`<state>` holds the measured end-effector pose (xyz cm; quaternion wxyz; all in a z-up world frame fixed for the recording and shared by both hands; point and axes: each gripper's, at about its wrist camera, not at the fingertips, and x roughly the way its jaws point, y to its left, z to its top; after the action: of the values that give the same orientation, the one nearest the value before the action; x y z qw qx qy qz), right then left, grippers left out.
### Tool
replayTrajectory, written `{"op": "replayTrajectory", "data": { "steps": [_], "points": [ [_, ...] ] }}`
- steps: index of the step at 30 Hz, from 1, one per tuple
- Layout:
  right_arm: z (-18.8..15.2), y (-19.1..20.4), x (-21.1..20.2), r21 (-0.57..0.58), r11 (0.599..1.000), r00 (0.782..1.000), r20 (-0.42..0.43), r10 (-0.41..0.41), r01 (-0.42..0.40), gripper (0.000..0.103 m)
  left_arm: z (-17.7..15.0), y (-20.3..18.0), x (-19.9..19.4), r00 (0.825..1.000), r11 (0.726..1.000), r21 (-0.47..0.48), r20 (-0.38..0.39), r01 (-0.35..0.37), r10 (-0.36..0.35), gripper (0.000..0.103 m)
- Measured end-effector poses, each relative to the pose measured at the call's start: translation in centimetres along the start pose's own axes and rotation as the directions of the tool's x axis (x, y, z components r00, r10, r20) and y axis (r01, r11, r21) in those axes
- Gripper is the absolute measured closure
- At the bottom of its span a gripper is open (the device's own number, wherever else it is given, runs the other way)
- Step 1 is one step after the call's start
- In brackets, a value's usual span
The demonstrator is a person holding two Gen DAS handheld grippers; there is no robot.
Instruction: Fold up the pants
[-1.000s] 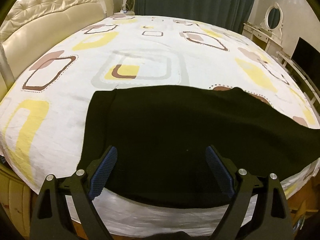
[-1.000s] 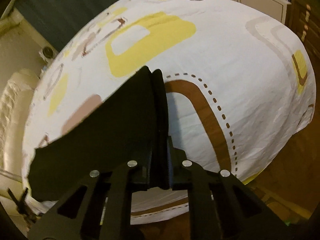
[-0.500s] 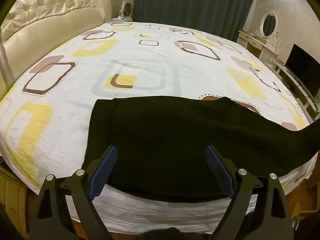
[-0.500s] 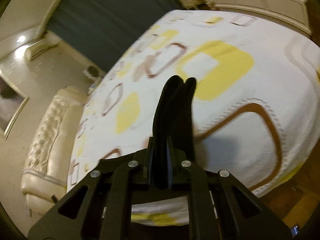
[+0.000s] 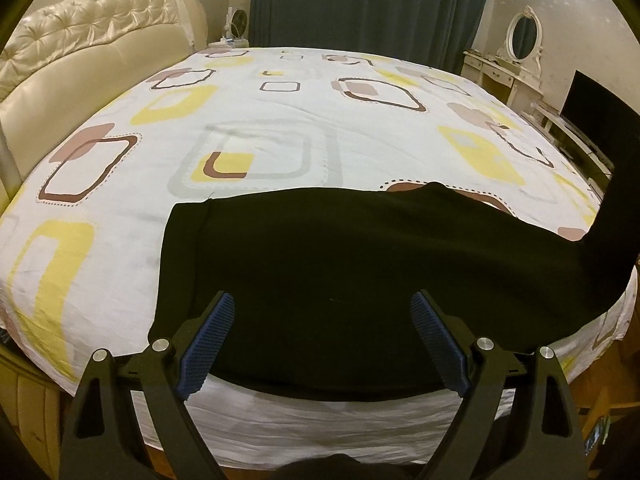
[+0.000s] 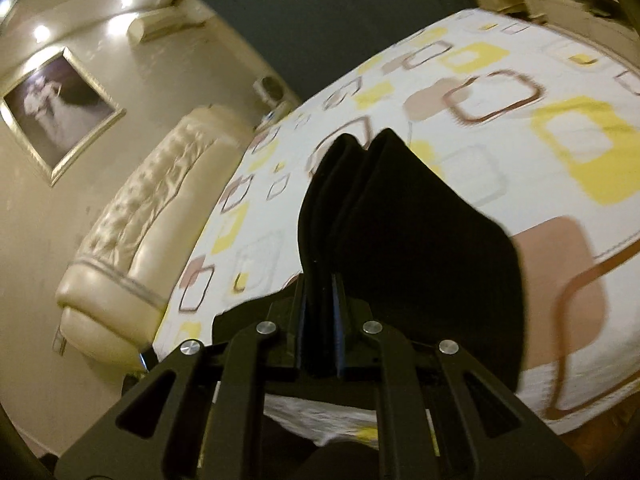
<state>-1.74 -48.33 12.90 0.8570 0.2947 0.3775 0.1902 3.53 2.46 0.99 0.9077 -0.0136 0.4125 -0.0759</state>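
Black pants (image 5: pixel 360 264) lie across the near edge of the patterned bed sheet (image 5: pixel 280 120). Their right end rises off the bed at the right edge of the left wrist view. My left gripper (image 5: pixel 320 340) is open and empty, hovering just above the pants' near edge, its blue-padded fingers (image 5: pixel 208 336) spread wide. My right gripper (image 6: pixel 320 308) is shut on the bunched end of the pants (image 6: pixel 400 240) and holds it lifted above the bed.
A cream tufted headboard (image 5: pixel 80 60) stands to the left. Dark curtains (image 5: pixel 360 0) hang at the back. A white dressing table with an oval mirror (image 5: pixel 520 40) and a dark screen (image 5: pixel 600 116) stand to the right. A framed picture (image 6: pixel 60 108) hangs above the headboard.
My right gripper has lifted the pants' end up off the bed and swung it towards the headboard side. My left gripper has drawn back slightly and stays open.
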Motion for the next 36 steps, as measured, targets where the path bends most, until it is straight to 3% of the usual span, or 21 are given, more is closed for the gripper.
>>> {"op": "replayTrajectory", "data": {
  "steps": [9, 14, 19, 22, 26, 36],
  "points": [
    [-5.3, 2.5, 12.2, -0.046, 0.998, 0.981, -0.187, -0.058, 0.05, 0.093, 0.0, 0.2, 0.0, 1.0, 1.0, -0.024, 0.001, 0.014, -0.014, 0.013],
    [-7.9, 2.5, 16.5, -0.063, 0.993, 0.962, -0.249, -0.109, 0.097, 0.093, -0.1, -0.3, -0.2, 1.0, 1.0, -0.003, 0.005, 0.023, -0.023, 0.013],
    [-9.3, 2.2, 18.6, -0.08, 0.989, 0.948, -0.282, -0.144, 0.127, 0.092, -0.1, -0.7, -0.1, 1.0, 0.999, 0.007, 0.001, 0.031, -0.031, 0.013],
    [-10.2, 2.0, 19.4, -0.065, 0.991, 0.944, -0.303, -0.13, 0.116, 0.088, -0.1, -0.7, 0.0, 0.999, 0.999, 0.003, 0.0, 0.034, -0.034, 0.013],
    [-10.8, 1.3, 19.9, 0.007, 0.997, 0.946, -0.318, -0.068, 0.074, 0.076, -0.1, -0.6, 0.0, 0.999, 0.999, -0.003, -0.005, 0.034, -0.034, 0.013],
    [-13.0, 0.7, 21.1, 0.068, 0.997, 0.941, -0.338, -0.011, 0.036, 0.073, -0.2, -0.8, 0.1, 0.999, 0.999, 0.001, -0.008, 0.039, -0.039, 0.013]
  ]
}}
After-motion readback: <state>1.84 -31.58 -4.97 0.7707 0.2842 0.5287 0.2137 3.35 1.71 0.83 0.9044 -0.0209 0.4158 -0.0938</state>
